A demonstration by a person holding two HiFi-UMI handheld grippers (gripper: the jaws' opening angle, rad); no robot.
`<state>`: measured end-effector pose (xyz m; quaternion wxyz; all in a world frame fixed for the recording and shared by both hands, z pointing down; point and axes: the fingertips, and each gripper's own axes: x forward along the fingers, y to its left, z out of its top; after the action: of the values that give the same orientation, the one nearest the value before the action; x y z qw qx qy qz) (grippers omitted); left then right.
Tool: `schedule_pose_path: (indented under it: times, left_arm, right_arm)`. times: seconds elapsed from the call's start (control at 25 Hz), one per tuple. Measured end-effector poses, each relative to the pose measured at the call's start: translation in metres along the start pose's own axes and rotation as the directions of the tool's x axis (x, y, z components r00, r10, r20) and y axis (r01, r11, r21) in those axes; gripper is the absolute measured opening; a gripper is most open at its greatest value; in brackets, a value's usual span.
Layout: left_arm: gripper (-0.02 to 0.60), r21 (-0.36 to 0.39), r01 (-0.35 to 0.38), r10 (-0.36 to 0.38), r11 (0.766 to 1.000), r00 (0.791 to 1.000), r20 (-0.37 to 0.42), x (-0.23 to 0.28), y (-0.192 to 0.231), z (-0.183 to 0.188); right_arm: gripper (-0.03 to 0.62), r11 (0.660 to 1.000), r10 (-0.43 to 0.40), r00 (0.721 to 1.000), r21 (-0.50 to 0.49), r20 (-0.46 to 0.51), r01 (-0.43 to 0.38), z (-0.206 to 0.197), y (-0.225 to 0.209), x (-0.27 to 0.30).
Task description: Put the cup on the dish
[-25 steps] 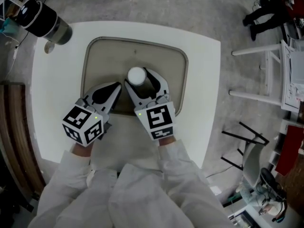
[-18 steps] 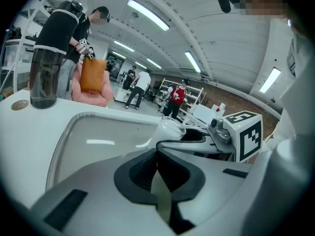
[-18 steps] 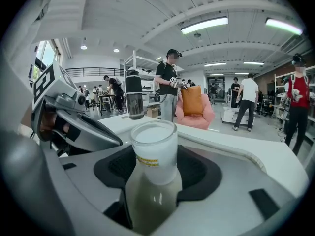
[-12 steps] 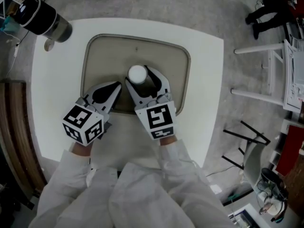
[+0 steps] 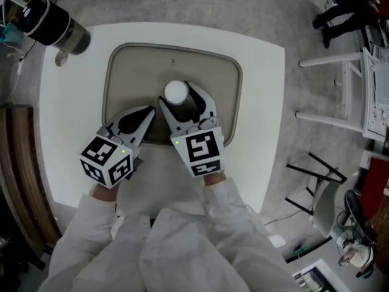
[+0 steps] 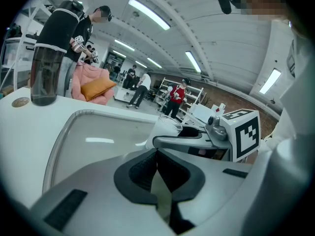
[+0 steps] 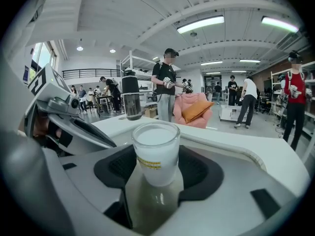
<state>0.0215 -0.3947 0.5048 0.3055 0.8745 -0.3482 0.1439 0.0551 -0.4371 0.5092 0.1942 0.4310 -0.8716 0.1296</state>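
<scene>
A dark insulated tumbler (image 5: 55, 24) is seen upright at the 10 o'clock corner of the white table (image 5: 261, 102), with a small round disc (image 5: 62, 59) lying just beside it toward 6 o'clock. The left gripper (image 5: 146, 115) is held over the 7 o'clock part of the beige dish (image 5: 140, 72), its tips above the near rim. In the left gripper view its jaws are pressed together with nothing between them (image 6: 157, 156), and the tumbler (image 6: 47, 75) and disc (image 6: 20, 102) are noted at 10 o'clock beyond the dish rim. The left marker cube (image 5: 107, 158) is seen nearest the white sleeves. The dish, a shallow rounded rectangle, is set centrally on the table. The white cup (image 5: 175, 92) is found standing upright on the dish floor, near its middle. The right gripper (image 5: 186, 102) is brought in from 6 o'clock, and its jaws are spread to either side of the cup. The cup is seen closer to the left-hand jaw, with a gap shown on the other side. In the right gripper view the cup (image 7: 156, 151) is seen between the dark pads with the dish surface visible below it; firm contact cannot be confirmed. White chair frames (image 5: 340, 96) are noted on the floor at 3 o'clock, well apart from the table.
</scene>
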Motion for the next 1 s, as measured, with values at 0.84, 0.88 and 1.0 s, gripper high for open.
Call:
schedule_pose_path:
  times: [0.84,0.88,1.0]
  left_arm:
    - [0.008,0.025,-0.012,0.011,1.000,0.999,0.044,-0.018,-0.009,0.007]
    - [0.008,0.027,-0.011,0.010,1.000,0.999,0.047,-0.020,-0.010,0.007]
    - [0.008,0.040,-0.007,0.005,0.999,0.999,0.054,-0.027,-0.018,0.007]
  right_arm:
    - [0.267,0.995,0.021,1.000,0.102,-0.003,-0.021,-0.001,0.008,-0.019]
    - [0.267,0.995,0.018,1.000,0.101,-0.002,-0.017,-0.001,0.008,-0.021]
    - [0.267,0.995,0.009,1.000,0.097,0.004,-0.009,-0.001,0.012,-0.031]
